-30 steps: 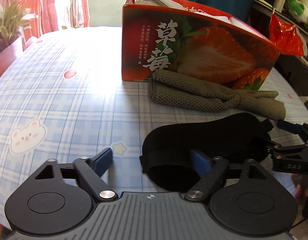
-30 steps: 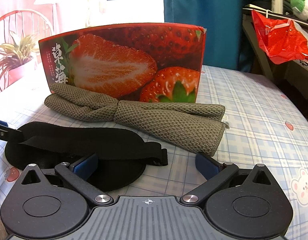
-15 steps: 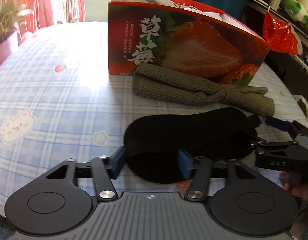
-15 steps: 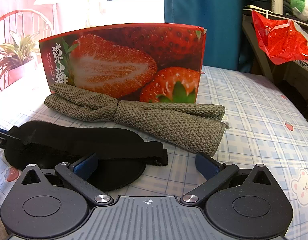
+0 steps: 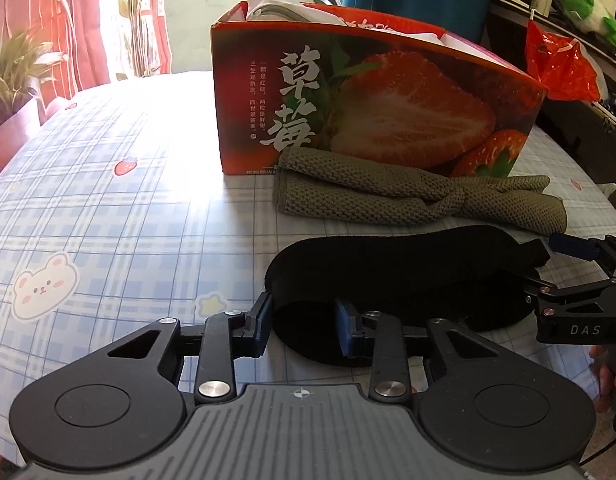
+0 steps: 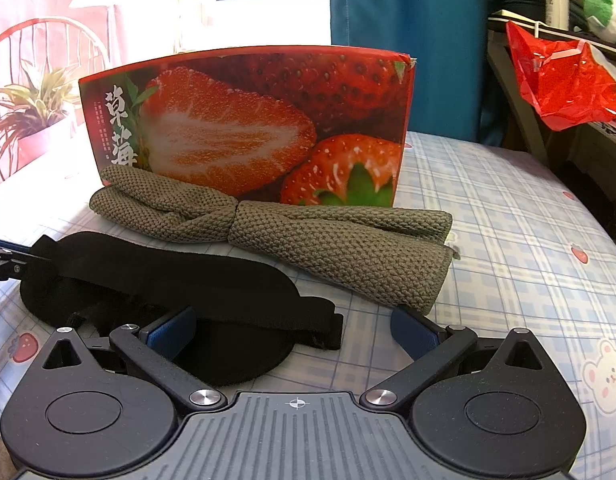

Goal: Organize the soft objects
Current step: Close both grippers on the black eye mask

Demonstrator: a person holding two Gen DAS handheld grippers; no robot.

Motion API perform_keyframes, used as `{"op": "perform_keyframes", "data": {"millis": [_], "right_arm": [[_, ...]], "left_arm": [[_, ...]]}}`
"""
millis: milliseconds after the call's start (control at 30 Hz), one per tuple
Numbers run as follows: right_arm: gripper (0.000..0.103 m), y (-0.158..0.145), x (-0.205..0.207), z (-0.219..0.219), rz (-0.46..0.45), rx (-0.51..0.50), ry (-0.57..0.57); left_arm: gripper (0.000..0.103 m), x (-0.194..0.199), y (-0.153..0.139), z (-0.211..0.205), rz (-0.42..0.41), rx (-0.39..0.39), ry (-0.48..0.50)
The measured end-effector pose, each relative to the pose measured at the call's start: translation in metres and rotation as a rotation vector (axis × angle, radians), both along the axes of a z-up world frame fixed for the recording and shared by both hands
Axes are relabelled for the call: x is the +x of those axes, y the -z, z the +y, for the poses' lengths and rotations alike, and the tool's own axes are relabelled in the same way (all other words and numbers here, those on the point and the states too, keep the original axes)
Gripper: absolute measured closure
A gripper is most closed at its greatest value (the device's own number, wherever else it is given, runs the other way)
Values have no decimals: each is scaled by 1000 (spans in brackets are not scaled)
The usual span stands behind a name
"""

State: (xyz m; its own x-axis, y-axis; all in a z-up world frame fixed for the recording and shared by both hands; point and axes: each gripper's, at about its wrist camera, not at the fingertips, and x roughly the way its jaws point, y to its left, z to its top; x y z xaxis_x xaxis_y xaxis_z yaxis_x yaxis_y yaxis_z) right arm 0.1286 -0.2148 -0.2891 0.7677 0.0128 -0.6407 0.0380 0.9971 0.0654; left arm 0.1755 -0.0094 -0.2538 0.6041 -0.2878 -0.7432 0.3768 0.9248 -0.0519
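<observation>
**Left tongs closing on the black eye mask**

I'm closing the left gripper [image 5: 303, 322] around the near left end of the black eye mask [image 5: 408, 276]; the blue pads are sitting either side of that end and narrowing, whether they are pressing yet I cannot tell. The mask is lying flat on the checked tablecloth [image 5: 107, 208], at 12 o'clock from my left tongs. I'm holding the right gripper [image 6: 295, 330] wide apart, gripping nothing, the mask's strap end lying between its fingers. The olive knitted cloth [image 6: 308, 232] is lying past the mask against the strawberry box [image 6: 247, 128].
</observation>
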Motion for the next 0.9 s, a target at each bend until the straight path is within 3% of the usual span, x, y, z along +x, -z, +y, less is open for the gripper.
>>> {"op": "perform_keyframes", "data": {"millis": [533, 900], "right_arm": [[1, -2, 1, -1, 18, -4, -19], [30, -8, -3, 10, 27, -9, -71]], "left_arm": [[67, -2, 0, 2, 1, -11, 2], [64, -2, 0, 4, 7, -29, 10]]}}
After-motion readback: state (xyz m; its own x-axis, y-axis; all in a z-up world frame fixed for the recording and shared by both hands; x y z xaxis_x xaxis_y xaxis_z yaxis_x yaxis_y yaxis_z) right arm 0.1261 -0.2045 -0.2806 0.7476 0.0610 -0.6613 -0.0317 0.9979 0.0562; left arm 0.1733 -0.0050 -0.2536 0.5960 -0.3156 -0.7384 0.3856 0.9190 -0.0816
